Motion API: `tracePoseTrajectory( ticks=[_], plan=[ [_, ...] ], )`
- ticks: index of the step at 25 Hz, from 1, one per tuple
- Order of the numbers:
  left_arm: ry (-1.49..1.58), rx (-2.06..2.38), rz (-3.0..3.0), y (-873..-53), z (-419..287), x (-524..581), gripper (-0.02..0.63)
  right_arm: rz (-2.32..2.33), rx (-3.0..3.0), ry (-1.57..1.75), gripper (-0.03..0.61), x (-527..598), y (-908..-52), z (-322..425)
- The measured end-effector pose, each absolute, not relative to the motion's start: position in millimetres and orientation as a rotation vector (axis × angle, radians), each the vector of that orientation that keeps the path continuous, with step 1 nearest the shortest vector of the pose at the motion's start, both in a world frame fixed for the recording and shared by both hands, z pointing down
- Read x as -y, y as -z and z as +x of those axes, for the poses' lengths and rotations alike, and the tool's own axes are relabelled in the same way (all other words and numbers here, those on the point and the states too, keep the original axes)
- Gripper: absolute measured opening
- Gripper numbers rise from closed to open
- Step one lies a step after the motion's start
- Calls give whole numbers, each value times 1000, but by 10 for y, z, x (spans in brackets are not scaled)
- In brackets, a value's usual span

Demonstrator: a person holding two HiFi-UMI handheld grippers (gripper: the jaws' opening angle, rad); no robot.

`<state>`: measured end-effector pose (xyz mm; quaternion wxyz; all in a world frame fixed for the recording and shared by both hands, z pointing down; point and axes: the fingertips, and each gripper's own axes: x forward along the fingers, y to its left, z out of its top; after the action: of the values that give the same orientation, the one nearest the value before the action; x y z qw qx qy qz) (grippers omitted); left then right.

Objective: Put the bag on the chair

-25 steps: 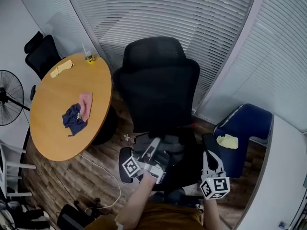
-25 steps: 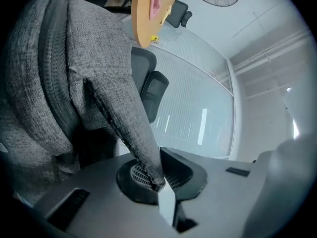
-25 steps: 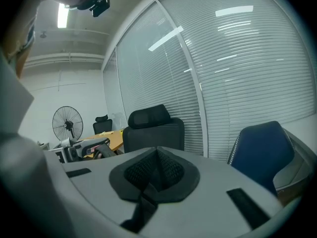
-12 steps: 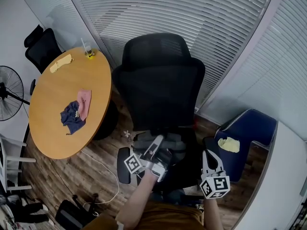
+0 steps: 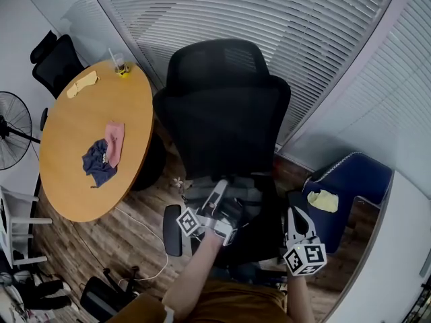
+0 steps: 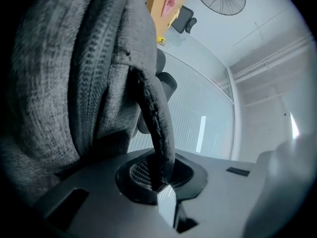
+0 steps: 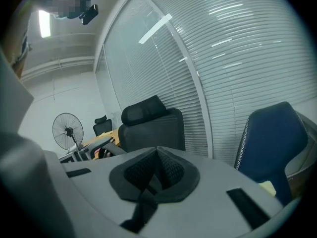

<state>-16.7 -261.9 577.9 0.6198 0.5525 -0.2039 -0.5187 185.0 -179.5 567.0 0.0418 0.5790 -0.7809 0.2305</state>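
Observation:
A black office chair [image 5: 225, 120] stands in the middle of the head view, its high back towards the blinds. A grey fabric bag [image 5: 246, 195] lies on its seat, below the backrest. My left gripper [image 5: 220, 187] is down at the bag. In the left gripper view the bag [image 6: 64, 73] fills the left side, and its dark strap [image 6: 156, 133] runs down between the jaws of my left gripper [image 6: 159, 180], which are shut on it. My right gripper [image 5: 293, 215] hangs to the right of the seat, shut on nothing [image 7: 157, 168].
A round wooden table [image 5: 81, 160] with crumpled cloths [image 5: 101, 157] stands to the left of the chair. A blue chair [image 5: 350, 184] carrying a yellow cloth [image 5: 325, 200] is at the right. A fan [image 5: 13, 123] and another black chair [image 5: 54, 59] stand at the far left.
My left gripper has crept a little towards the backrest, still holding the strap. The head view has shifted slightly. The right gripper has hardly moved.

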Motion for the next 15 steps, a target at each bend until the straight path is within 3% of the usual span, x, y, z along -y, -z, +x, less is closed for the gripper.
tracePoseTrajectory(
  ticks=[15],
  plan=[
    [1095,681,1389,-5851,-146,2927,29,1659,2429,-748,11,2103,-5792,1631]
  ],
)
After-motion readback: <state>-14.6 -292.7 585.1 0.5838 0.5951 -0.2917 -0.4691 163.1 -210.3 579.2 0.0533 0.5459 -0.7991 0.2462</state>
